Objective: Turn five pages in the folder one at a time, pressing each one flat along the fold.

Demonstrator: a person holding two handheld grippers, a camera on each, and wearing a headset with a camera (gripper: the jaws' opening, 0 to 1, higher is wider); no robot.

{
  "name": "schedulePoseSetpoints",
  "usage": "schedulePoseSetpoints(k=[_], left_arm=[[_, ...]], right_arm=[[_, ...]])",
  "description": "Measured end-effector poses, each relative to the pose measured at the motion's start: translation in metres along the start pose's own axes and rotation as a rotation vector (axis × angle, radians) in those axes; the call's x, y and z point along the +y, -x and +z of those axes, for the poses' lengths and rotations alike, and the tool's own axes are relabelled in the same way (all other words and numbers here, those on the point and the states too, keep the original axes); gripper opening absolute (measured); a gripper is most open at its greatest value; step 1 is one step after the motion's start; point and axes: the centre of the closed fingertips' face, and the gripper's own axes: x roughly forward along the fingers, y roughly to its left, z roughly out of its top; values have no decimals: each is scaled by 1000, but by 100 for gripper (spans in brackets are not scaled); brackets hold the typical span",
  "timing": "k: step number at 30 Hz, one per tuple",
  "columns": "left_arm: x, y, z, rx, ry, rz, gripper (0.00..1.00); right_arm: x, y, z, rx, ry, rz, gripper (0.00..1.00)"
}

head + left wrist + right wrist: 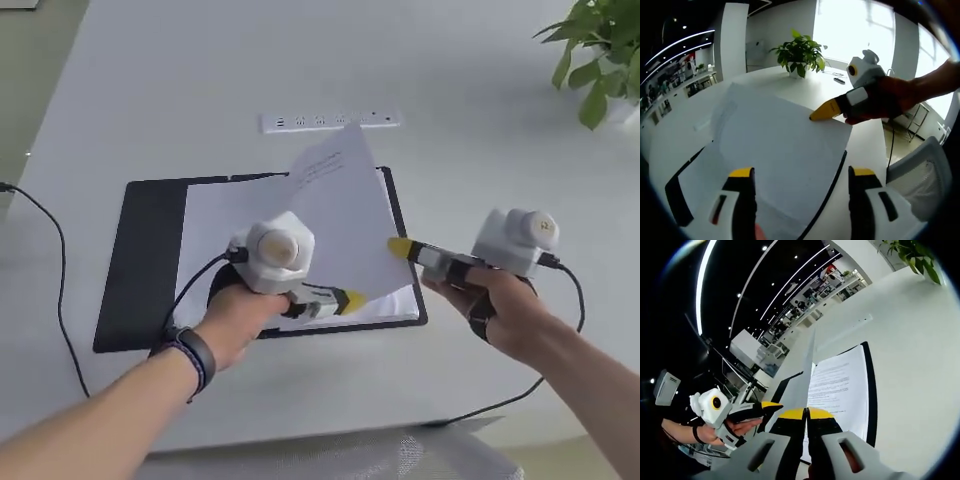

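One page [340, 205] stands lifted from the open folder [145, 260] on the white table [200, 80], its outer edge pinched between the closed jaws of your right gripper [806, 412]. Your left gripper [802, 172] hovers low at the folder's near edge w/ jaws spread wide, holding nothing; whether it touches the paper below is hard to tell. The lifted page tilts up toward the far side, w/ faint print near its top. Beneath it, a printed sheet [837, 380] lies flat in the folder's R half. Just beyond the folder sits a power strip [330, 121], w/ a potted plant [600, 60] at the table's far R corner.
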Motion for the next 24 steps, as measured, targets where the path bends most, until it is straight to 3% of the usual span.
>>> schedulePoseSetpoints(k=[11,17,24], left_arm=[[23,39,-17,-19,34,45,77],[37,63,-24,-34,43,78,78],[52,89,-32,-53,66,120,78]], right_arm=[[40,-19,15,-32,37,74,0],[79,-33,15,-28,64,124,0],[113,-53,11,-7,88,178,0]])
